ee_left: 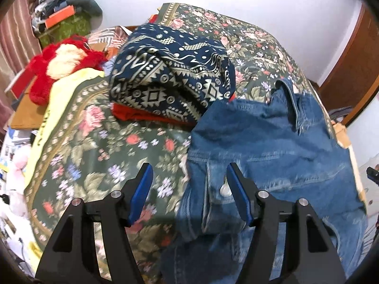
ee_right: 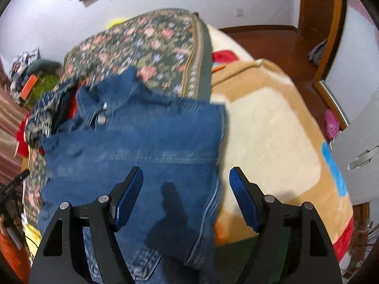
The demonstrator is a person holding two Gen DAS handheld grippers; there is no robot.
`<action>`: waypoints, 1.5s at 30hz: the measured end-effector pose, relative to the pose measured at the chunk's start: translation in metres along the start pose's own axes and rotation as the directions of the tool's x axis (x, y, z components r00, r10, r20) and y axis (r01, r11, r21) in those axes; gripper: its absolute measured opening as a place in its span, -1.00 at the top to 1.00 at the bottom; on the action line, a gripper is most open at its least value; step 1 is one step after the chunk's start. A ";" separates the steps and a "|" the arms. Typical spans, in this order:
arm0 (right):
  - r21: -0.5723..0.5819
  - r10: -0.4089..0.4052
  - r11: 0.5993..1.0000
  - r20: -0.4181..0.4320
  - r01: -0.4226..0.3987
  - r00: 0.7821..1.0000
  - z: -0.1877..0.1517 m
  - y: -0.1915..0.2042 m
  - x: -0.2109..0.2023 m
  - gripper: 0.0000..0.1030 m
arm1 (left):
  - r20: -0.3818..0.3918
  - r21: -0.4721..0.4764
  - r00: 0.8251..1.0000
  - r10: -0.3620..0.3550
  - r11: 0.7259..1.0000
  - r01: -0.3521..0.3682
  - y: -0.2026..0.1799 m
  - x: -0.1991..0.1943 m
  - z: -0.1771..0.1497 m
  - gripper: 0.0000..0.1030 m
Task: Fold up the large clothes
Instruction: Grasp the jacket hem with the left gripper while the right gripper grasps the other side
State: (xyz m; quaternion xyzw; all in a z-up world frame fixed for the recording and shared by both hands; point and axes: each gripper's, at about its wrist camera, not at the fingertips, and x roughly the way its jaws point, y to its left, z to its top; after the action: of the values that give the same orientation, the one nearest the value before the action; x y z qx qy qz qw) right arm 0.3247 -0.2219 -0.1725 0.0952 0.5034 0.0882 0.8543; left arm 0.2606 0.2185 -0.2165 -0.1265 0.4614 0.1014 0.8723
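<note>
denim jacket (ee_left: 267, 142) lies folded on bed w/ floral cover (ee_left: 94, 146), collar at far end, next to navy patterned folded cloth (ee_left: 173, 71) stacked on red one. left gripper (ee_left: 188, 184) jaws released, empty, above jacket's left edge. right gripper (ee_right: 186, 184) jaws released too, nothing held, over jacket's right edge, tan blanket (ee_right: 272, 130) beside.

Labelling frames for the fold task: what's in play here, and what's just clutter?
In play:
denim jacket
left gripper, open
right gripper, open

Clutter:
patterned navy cloth
red plush toy
floral bedspread
tan blanket
pink clog
</note>
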 end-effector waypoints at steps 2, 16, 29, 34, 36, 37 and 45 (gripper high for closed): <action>0.031 -0.010 0.999 -0.001 0.010 1.000 0.007 -0.008 0.006 -0.42 | -0.020 -0.017 0.999 -0.030 0.999 0.030 0.000 0.012 0.007 -0.24; 0.155 0.055 0.987 -0.115 -0.036 0.992 0.033 -0.039 0.084 -0.41 | -0.124 -0.114 0.981 -0.149 0.984 0.136 0.008 0.102 0.039 -0.24; 0.207 0.127 0.973 -0.132 -0.098 0.983 0.036 -0.037 0.107 0.40 | -0.096 -0.052 0.966 -0.240 0.970 0.236 -0.004 0.118 0.039 0.25; 0.197 0.139 0.973 -0.092 -0.119 0.986 0.035 -0.033 0.091 0.81 | -0.076 0.032 0.981 -0.179 0.983 0.182 -0.026 0.097 0.039 0.81; 0.184 0.137 0.975 -0.055 -0.125 0.989 0.035 -0.031 0.079 0.83 | -0.043 0.066 0.987 -0.153 0.986 0.156 -0.034 0.080 0.040 0.84; 0.179 0.143 0.975 -0.039 -0.133 0.989 0.037 -0.029 0.072 0.84 | -0.027 0.079 0.989 -0.144 0.986 0.145 -0.038 0.071 0.042 0.85; 0.077 0.139 0.986 0.087 -0.146 0.986 0.056 -0.005 0.021 0.85 | 0.132 0.159 0.971 -0.200 0.971 0.178 -0.062 -0.015 0.061 0.86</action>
State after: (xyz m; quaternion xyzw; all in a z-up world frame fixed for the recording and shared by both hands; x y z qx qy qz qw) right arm 0.3840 -0.2257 -0.1647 0.1702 0.4633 0.1240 0.8608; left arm 0.3179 0.1784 -0.1630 -0.0981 0.3878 -0.0072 0.9165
